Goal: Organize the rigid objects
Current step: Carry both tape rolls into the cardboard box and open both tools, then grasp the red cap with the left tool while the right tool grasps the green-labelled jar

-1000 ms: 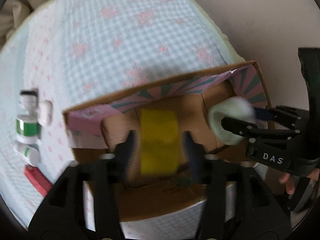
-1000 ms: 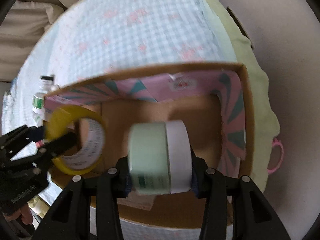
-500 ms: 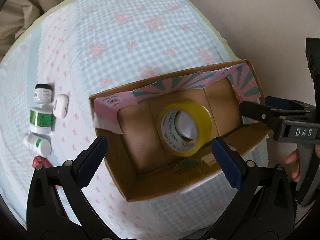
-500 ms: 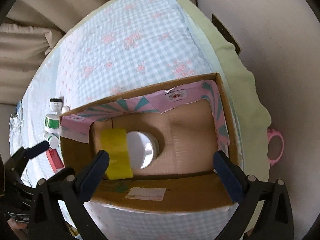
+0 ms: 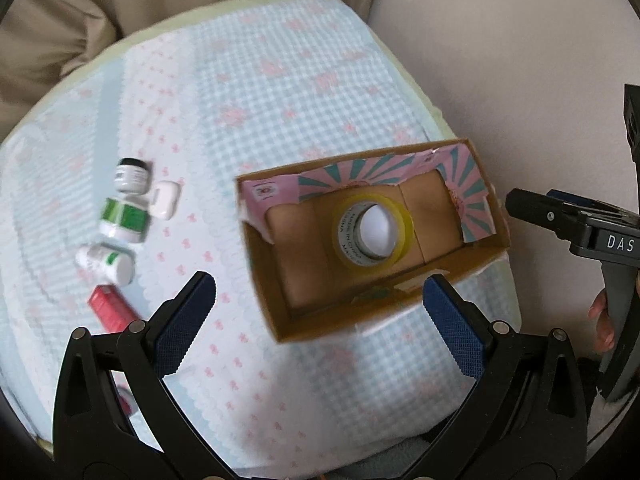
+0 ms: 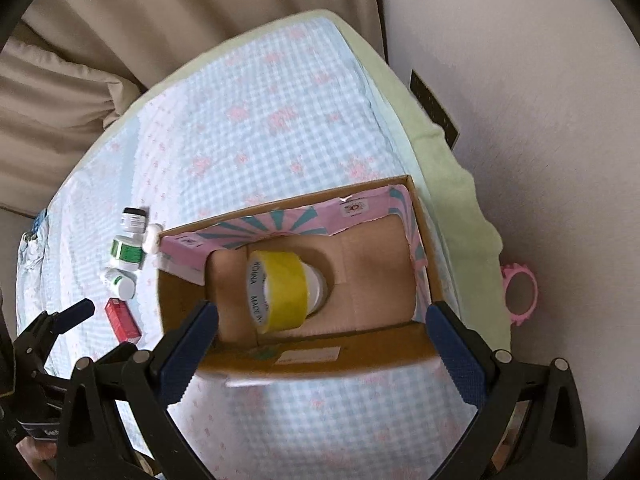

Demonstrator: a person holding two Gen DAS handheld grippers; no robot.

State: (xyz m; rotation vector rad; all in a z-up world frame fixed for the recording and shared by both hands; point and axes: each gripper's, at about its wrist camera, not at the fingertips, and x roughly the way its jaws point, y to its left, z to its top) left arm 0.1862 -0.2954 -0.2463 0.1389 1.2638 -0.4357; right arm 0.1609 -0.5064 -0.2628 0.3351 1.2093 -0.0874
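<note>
Yellow tape roll stands on edge inside the cardboard box, ahead of both pairs of jaws and touched by neither. A white roll leans against its far side, seen through the core from the left wrist view. Nearest the left camera, the left gripper is spread wide with nothing between its blue pads, and it hangs over the checked cloth just short of the box's near wall. The right gripper is likewise wide apart and empty, its pads framing the near wall of the box, with the tape beyond and slightly left of the gap's middle. Pink and teal paper lines the box's far and side walls.

Left of the box, on the cloth, lie a red packet, a small white bottle on its side, a green-labelled jar, a black-capped jar and a white case, close together in a rough column. To the right of the cloth's edge a pink ring lies on the pale surface. Beige cushions sit farthest back.
</note>
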